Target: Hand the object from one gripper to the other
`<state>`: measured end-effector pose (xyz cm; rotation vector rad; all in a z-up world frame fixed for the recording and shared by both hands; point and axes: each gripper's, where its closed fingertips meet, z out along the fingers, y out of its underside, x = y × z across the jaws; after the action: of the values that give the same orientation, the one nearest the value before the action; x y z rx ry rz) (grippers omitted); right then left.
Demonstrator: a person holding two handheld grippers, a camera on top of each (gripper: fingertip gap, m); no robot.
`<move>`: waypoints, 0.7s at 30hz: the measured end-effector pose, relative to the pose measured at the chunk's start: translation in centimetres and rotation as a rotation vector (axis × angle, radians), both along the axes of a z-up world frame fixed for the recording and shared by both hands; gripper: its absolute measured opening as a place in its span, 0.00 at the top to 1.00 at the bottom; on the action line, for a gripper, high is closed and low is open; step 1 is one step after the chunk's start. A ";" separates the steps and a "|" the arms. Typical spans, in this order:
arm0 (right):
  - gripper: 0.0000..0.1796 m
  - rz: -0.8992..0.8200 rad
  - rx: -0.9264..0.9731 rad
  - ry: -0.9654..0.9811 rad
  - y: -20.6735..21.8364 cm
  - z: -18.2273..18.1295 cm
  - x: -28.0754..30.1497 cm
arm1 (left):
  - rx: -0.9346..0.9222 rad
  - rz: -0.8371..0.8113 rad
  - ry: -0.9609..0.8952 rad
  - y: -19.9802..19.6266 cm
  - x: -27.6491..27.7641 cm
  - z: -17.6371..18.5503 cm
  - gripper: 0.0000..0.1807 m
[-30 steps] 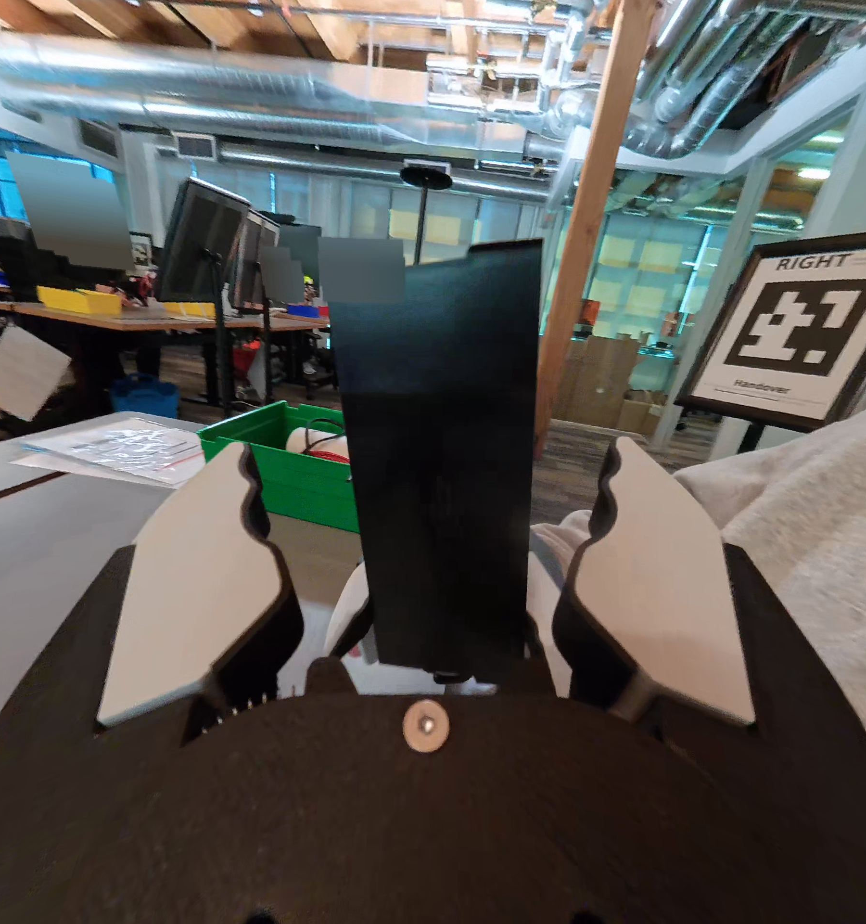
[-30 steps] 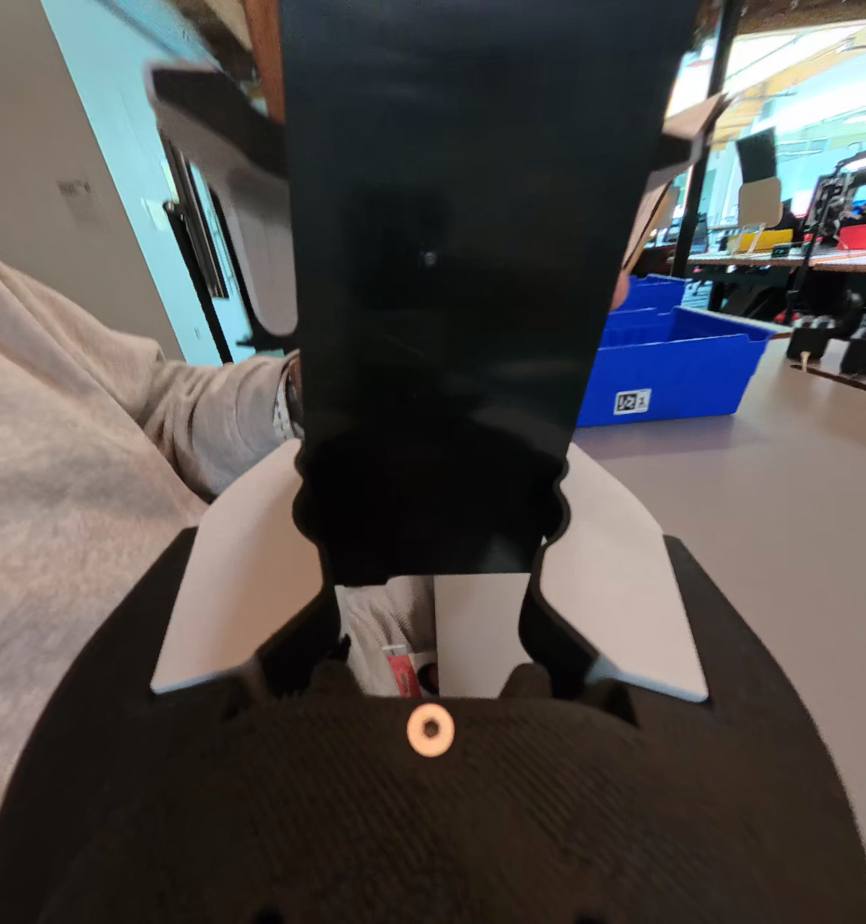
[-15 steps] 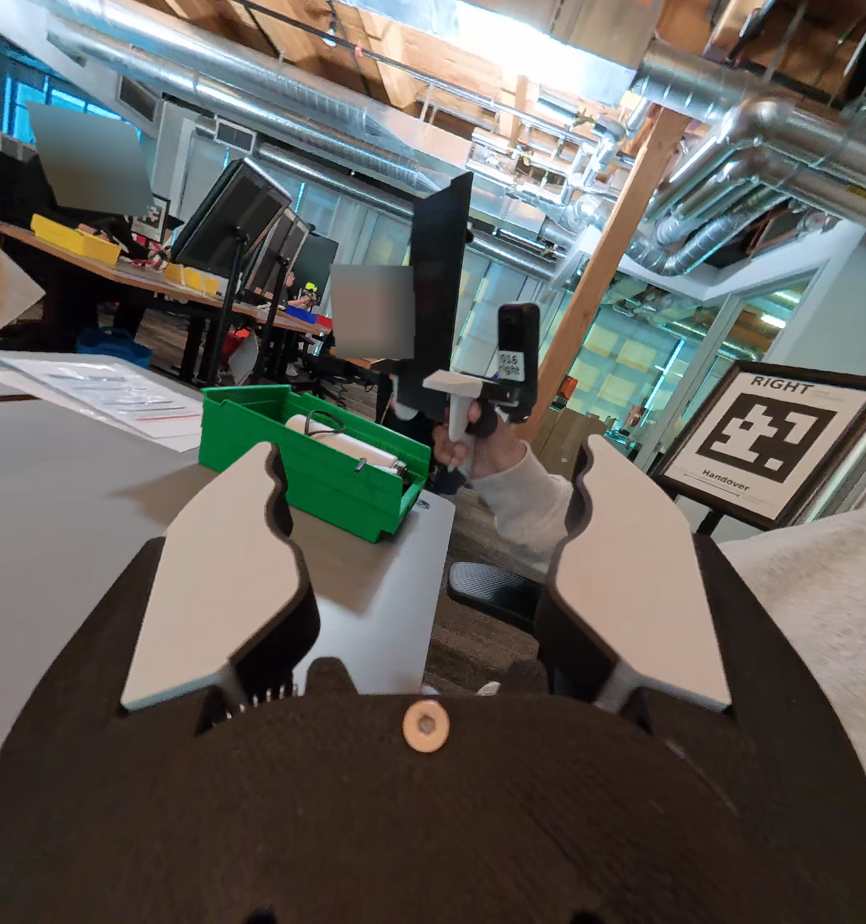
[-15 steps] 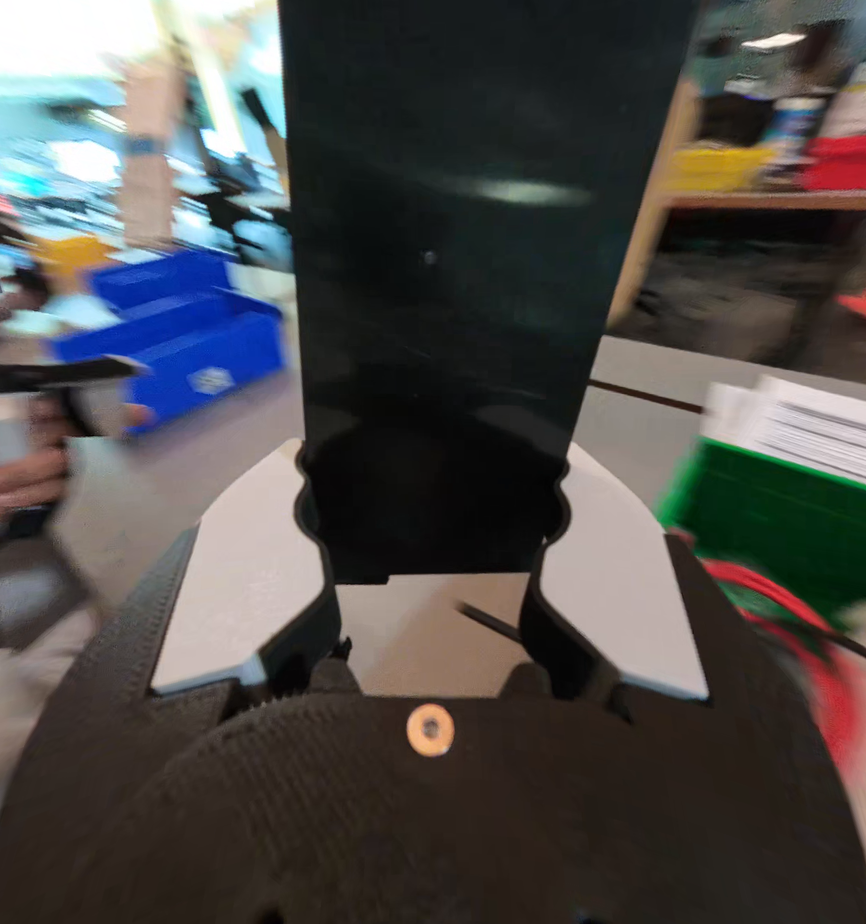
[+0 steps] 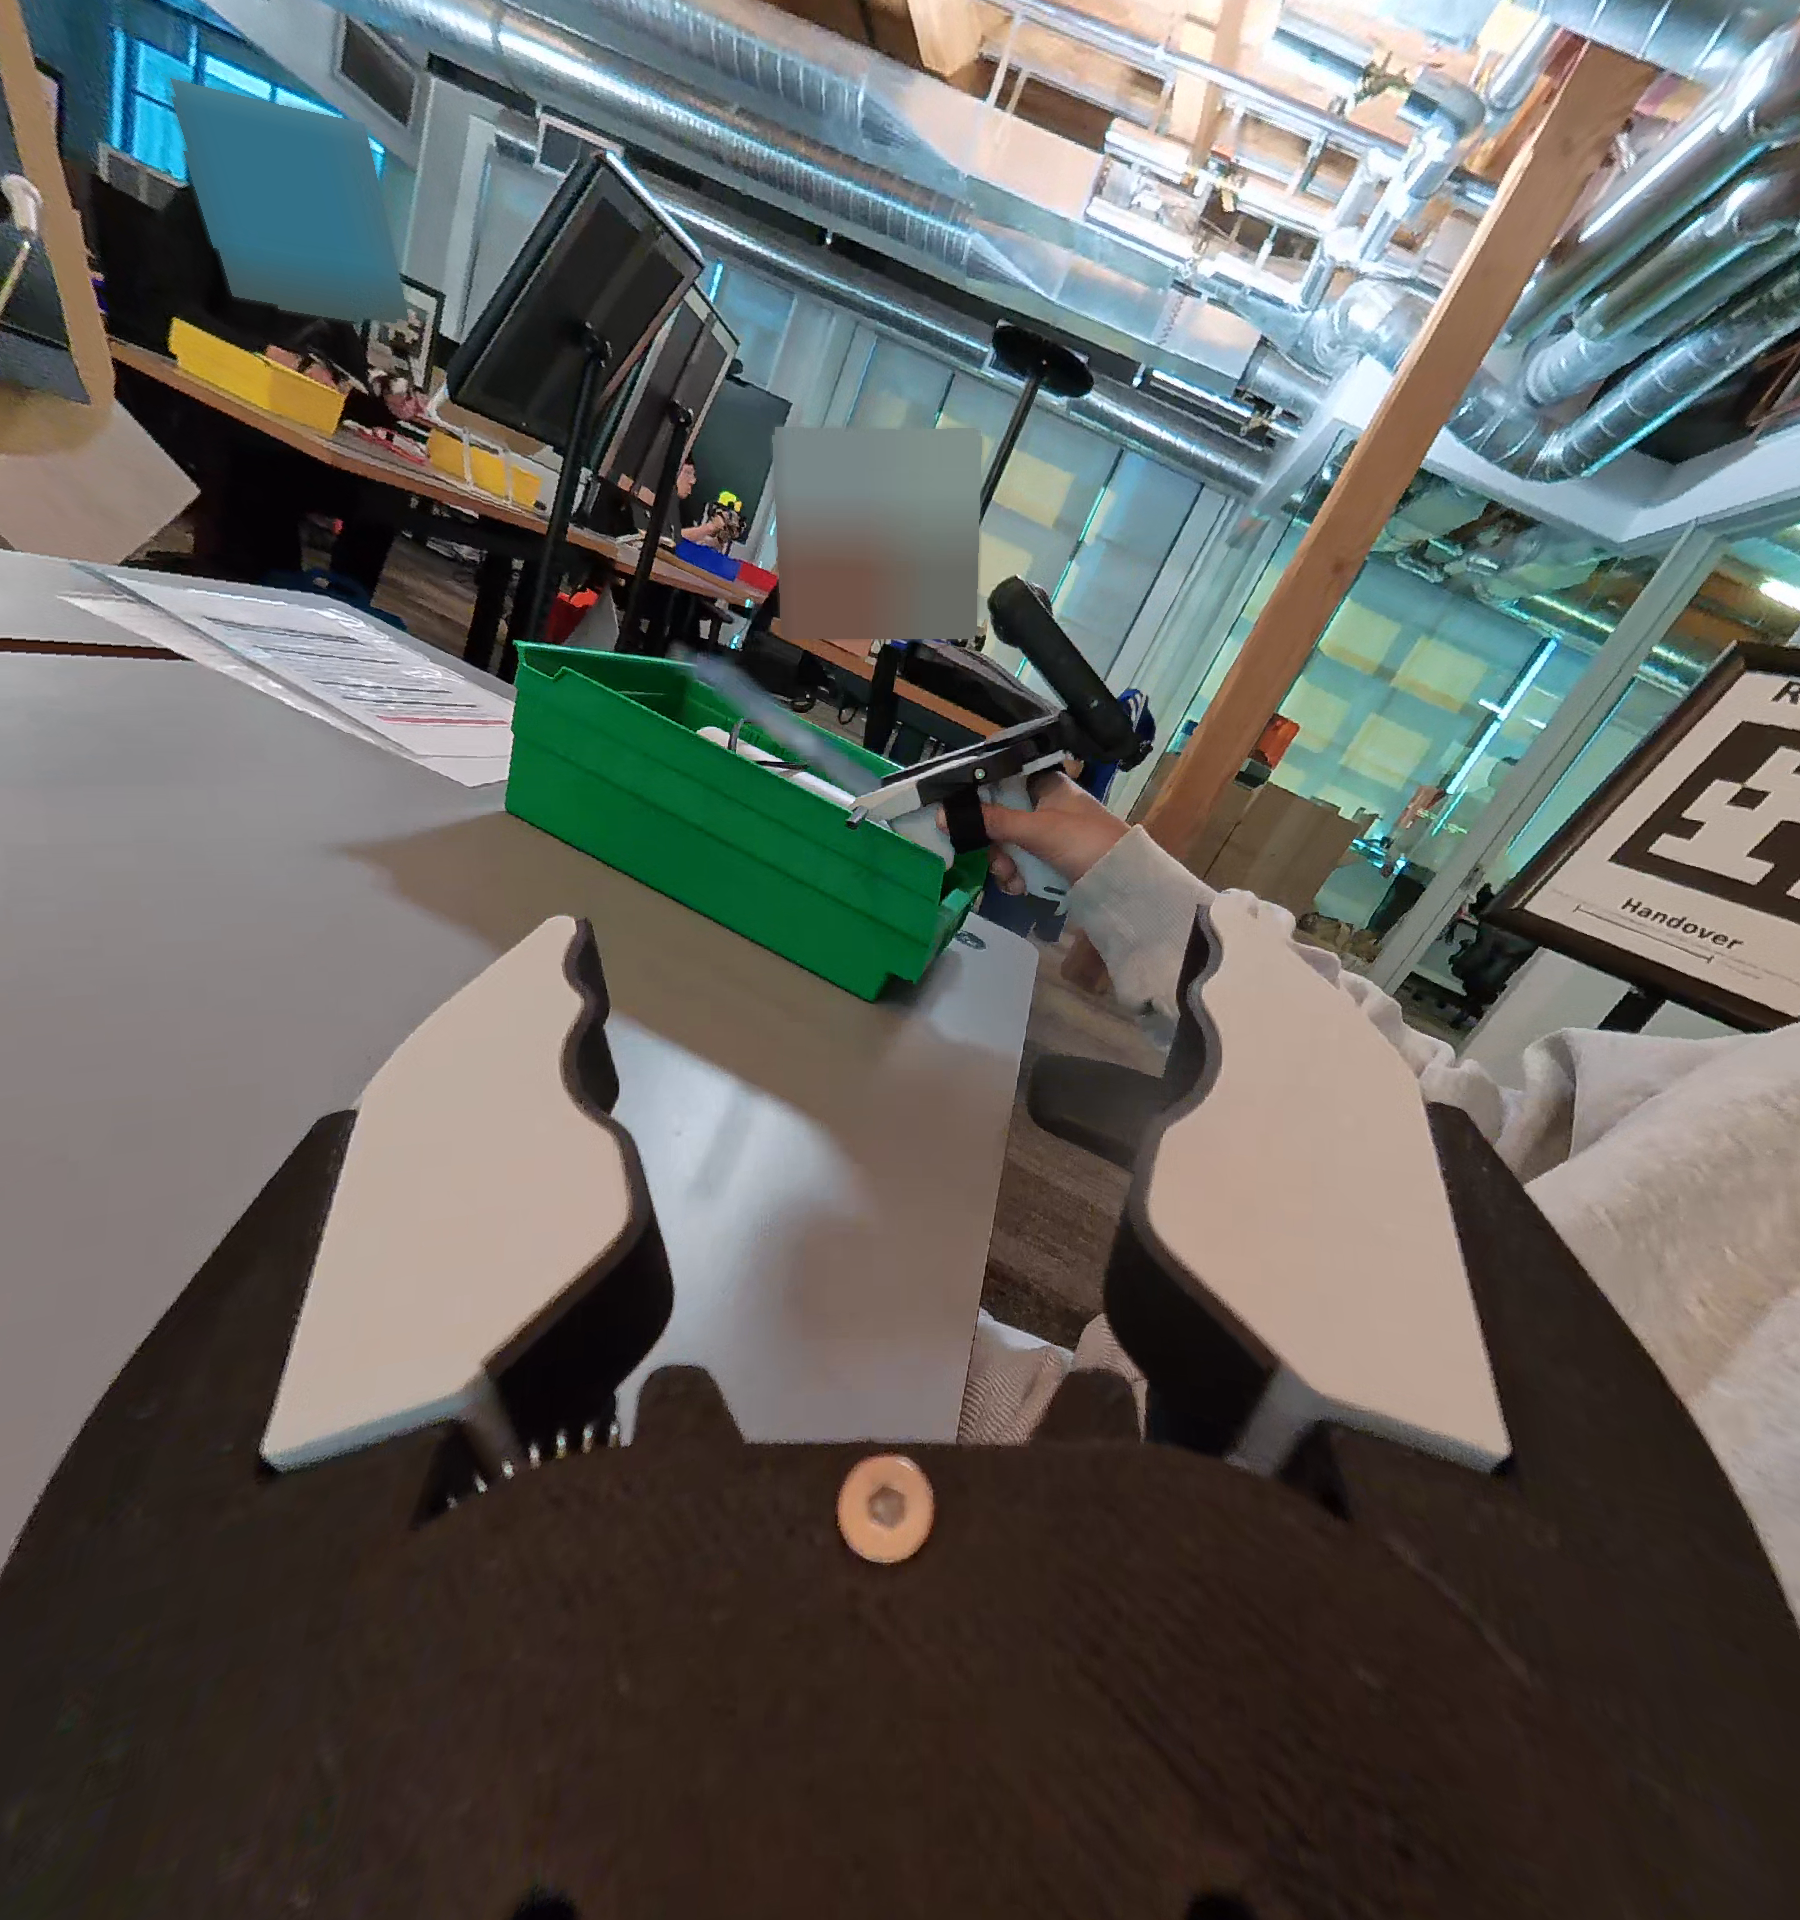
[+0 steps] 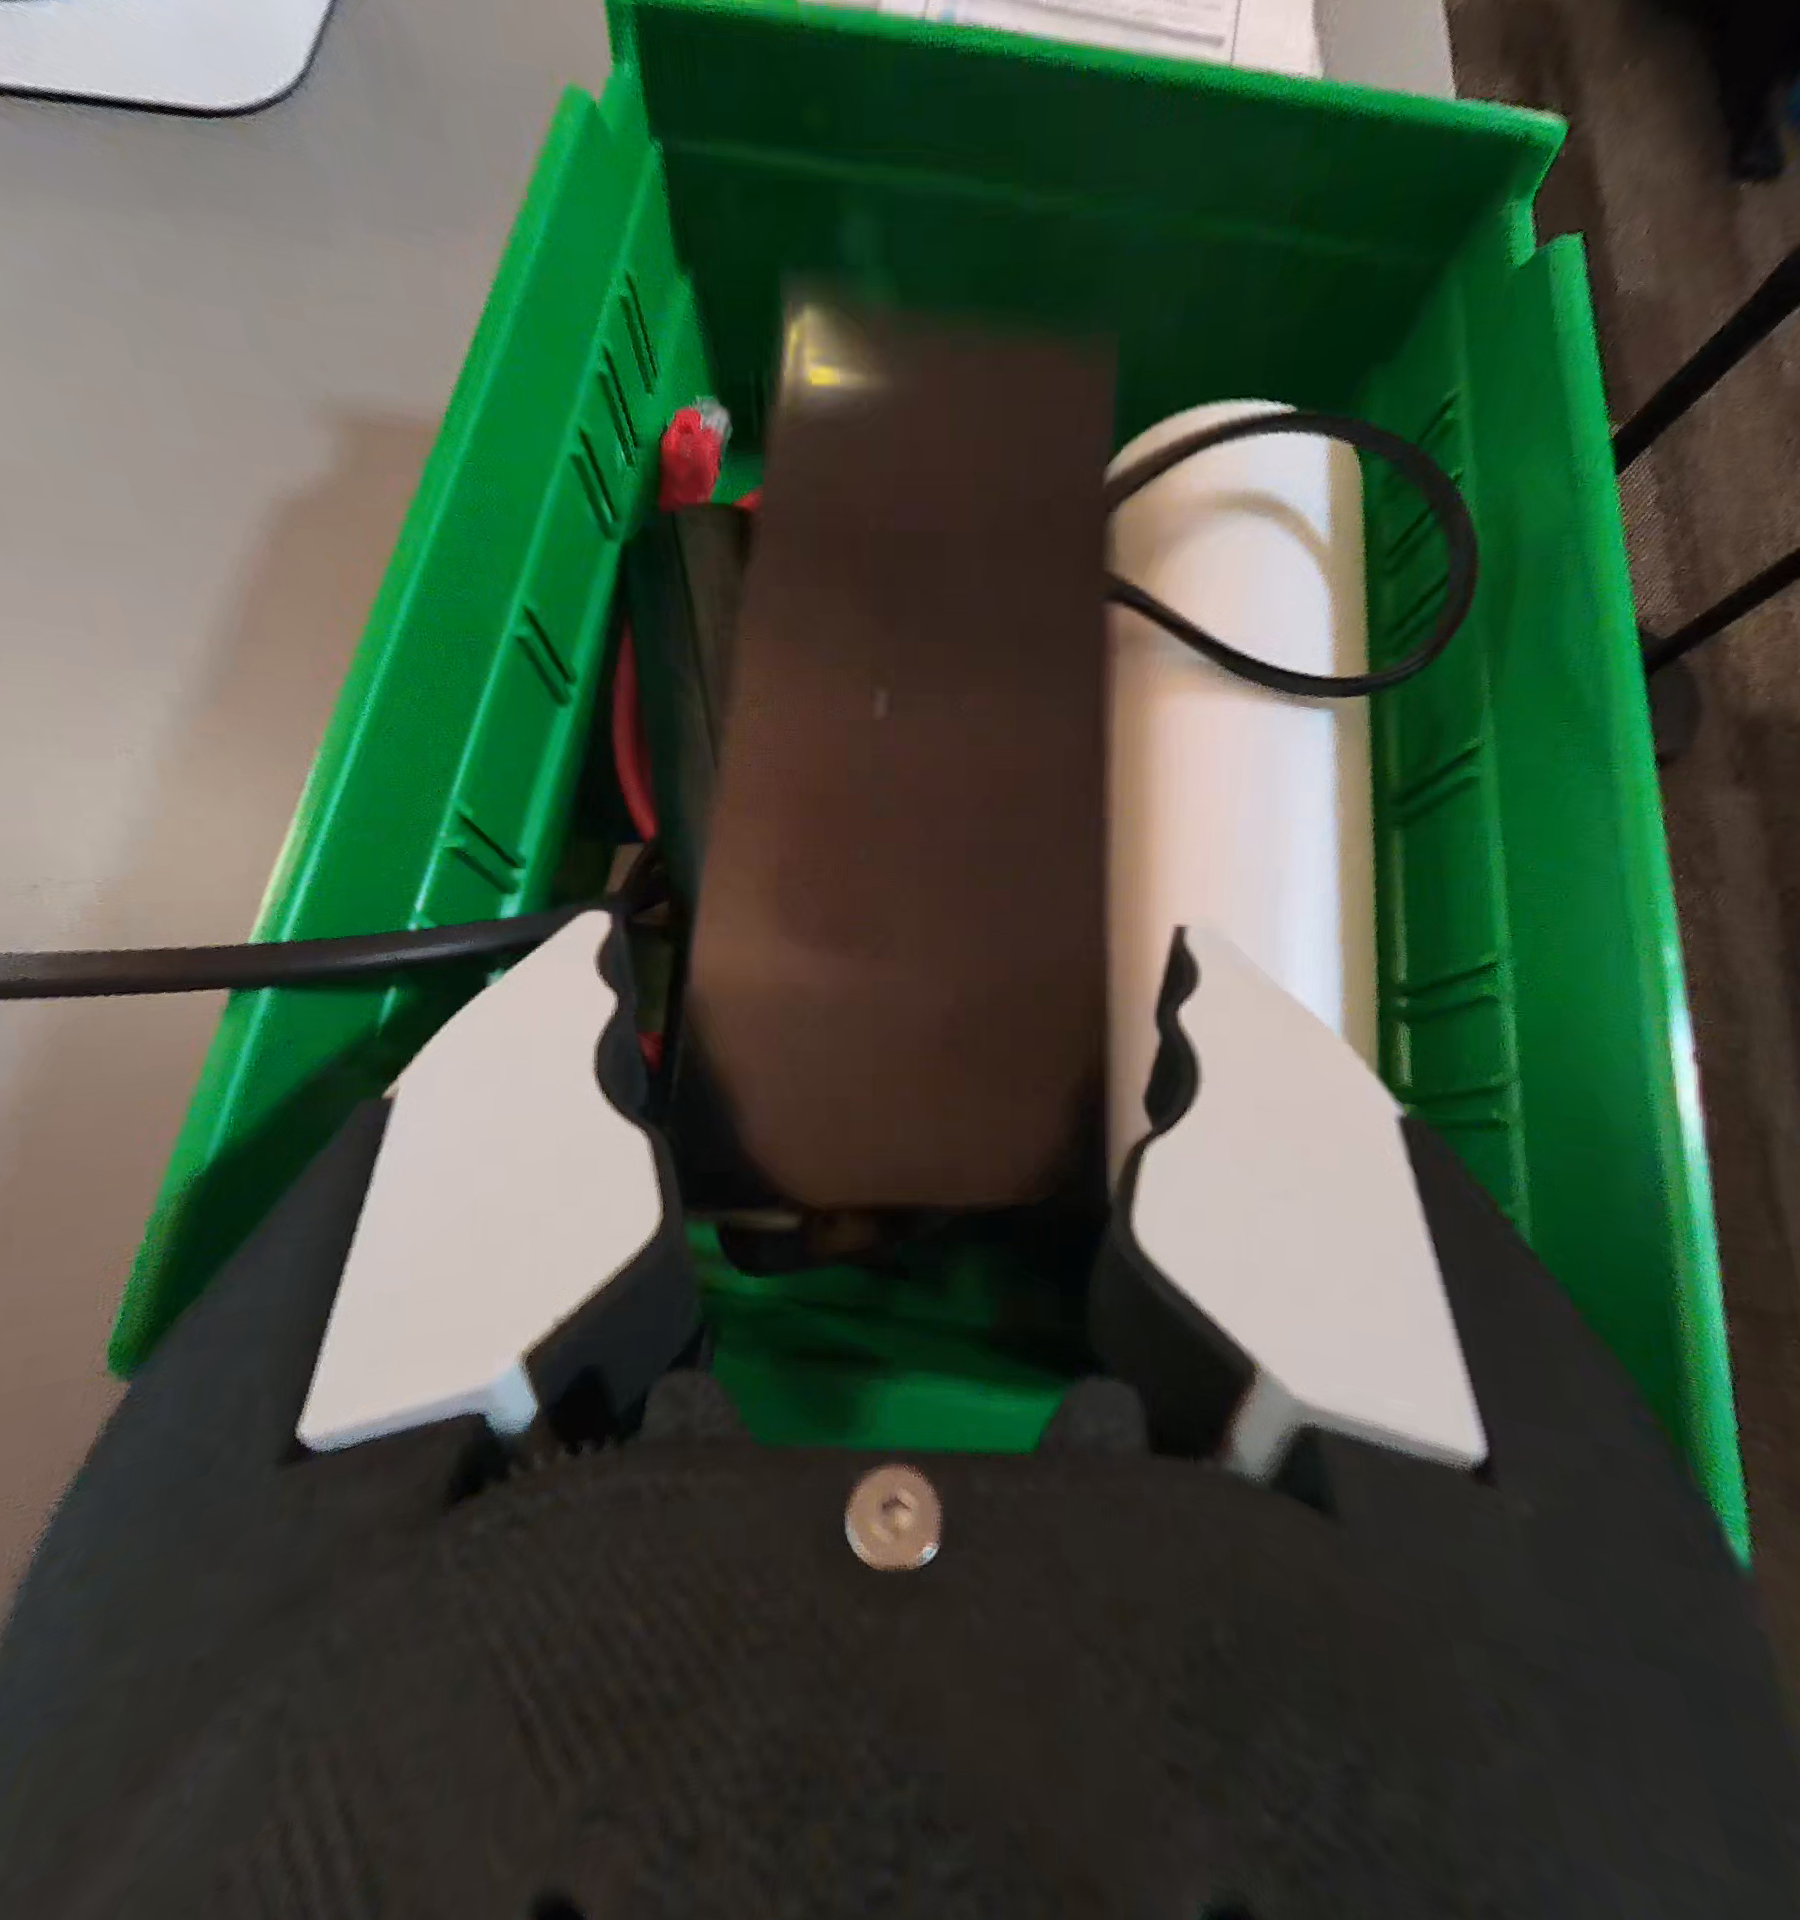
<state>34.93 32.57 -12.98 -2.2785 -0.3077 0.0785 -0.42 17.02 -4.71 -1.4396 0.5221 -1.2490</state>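
Observation:
The object is a flat black slab (image 6: 917, 727), blurred. It sits inside the green bin (image 6: 1083, 135) or drops into it. My right gripper (image 6: 891, 945) points down over the bin, open. Both fingers stand apart from the slab's sides with a thin gap. My left gripper (image 5: 885, 935) is open and empty above the near edge of the grey table (image 5: 148, 883). From there I see the right gripper (image 5: 927, 795) in a hand over the bin (image 5: 688, 831), with a blurred streak (image 5: 771, 717) below its tips.
The bin holds a white roll (image 6: 1249, 623), a looped black cable (image 6: 1395, 540) and a red connector (image 6: 693, 457). Another black cable (image 6: 252, 956) runs in over its left wall. A paper sheet (image 5: 304, 665) lies behind the bin. A framed marker sign (image 5: 1727, 842) stands at the right. There is about 40 cm between the tips of the two grippers.
My right gripper swung from upright to pointing down over the green bin, its fingers parted slightly and the black slab left them. My left gripper stayed open and empty.

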 end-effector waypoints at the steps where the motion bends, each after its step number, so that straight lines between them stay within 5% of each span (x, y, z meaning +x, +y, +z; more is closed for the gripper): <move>1: 0.43 0.000 0.015 -0.004 0.1 0.2 0.0 | 0.007 0.003 0.008 0.0 0.0 0.0 0.42; 7: 0.43 0.044 0.205 -0.018 -0.6 5.5 -1.9 | -0.012 0.006 -0.010 0.1 -0.5 -0.1 0.42; 13: 0.50 0.314 0.442 0.078 -3.5 11.4 -12.1 | -0.029 0.039 -0.045 0.5 -1.2 -0.3 0.43; 21: 0.67 0.615 0.424 -0.115 -5.6 6.8 -25.6 | 0.052 0.166 0.124 1.5 -1.8 -0.6 0.49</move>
<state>9.30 26.93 -6.18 -1.7061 -0.9798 0.1788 -2.20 18.47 -5.28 -1.4919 0.5037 -1.0126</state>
